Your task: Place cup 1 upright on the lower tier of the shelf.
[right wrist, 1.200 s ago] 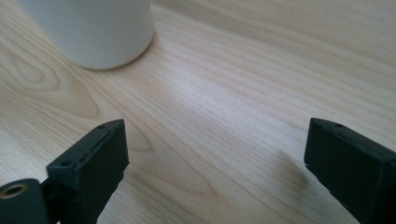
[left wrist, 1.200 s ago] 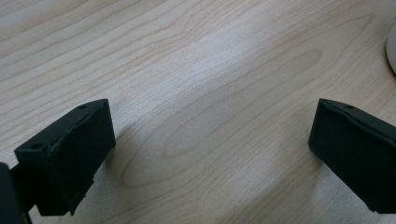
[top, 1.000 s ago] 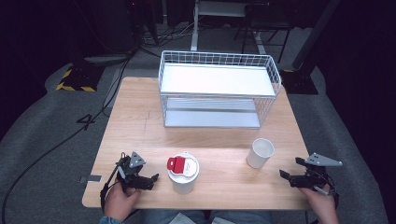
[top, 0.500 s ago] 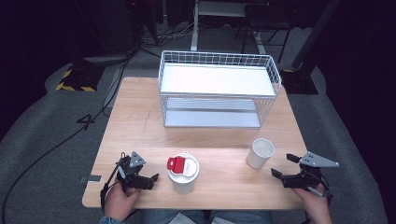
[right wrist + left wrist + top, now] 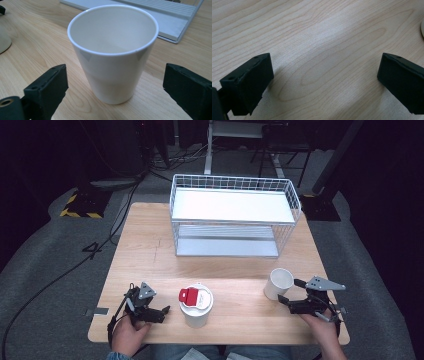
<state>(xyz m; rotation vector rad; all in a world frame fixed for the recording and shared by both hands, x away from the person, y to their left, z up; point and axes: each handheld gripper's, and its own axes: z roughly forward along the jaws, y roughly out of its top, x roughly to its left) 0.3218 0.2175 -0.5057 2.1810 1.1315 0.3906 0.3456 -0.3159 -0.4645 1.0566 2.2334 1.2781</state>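
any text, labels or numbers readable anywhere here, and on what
"4": a dark mark on the grey floor left of the table, seen in the high view.
Red label on the lidded cup: too small to tell if it bears words.
White cup and wire rack: no text.

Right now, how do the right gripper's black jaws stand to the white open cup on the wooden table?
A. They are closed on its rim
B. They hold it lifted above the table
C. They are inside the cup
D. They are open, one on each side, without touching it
D: in the right gripper view the white open cup stands on the wooden table, with wood visible between it and each jaw of the right gripper.
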